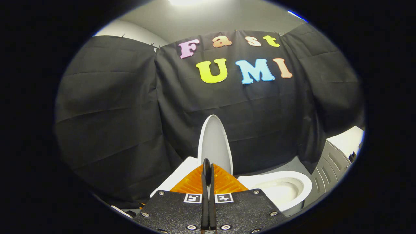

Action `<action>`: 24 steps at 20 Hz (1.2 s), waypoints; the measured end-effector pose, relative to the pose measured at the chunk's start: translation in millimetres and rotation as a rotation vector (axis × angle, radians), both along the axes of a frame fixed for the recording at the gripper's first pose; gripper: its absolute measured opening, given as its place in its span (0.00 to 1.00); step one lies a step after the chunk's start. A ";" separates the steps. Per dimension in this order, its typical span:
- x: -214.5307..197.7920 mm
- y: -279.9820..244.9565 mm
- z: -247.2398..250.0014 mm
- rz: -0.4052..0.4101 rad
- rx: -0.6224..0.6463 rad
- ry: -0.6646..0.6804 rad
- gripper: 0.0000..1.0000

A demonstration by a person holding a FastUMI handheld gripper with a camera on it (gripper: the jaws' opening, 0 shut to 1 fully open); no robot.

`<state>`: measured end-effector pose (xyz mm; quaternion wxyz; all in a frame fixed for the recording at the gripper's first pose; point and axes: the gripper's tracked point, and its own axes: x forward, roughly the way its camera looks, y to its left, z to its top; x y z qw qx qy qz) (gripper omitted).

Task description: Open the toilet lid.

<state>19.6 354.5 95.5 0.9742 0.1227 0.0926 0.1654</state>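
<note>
My claw (208, 169) is closed, its two fingers (205, 195) pressed side by side with almost no gap. I hold nothing.

There is lots of open room up high and to both sides, all the way to the black cloth wall (107, 107). The room runs out lower down, where the toilet sits close.

The lid (215, 143) stands up on its edge just ahead of my fingertips, leaning back near the wall. I cannot tell if my fingertips touch its rim. The bowl (279, 187) lies open, ahead and to the right of my claw. The tank (177, 175) is ahead and to the left.

My claw hides the bottom of the lid. A white and grey thing (338, 156) far right is cut off, and I cannot tell what it is.
</note>
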 end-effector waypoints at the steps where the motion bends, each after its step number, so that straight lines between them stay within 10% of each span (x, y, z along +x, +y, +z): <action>1: -0.1 5.6 0.0 0.010 -0.001 -0.008 0.01; 24: -5.2 96.9 7.7 0.338 0.016 -0.063 0.04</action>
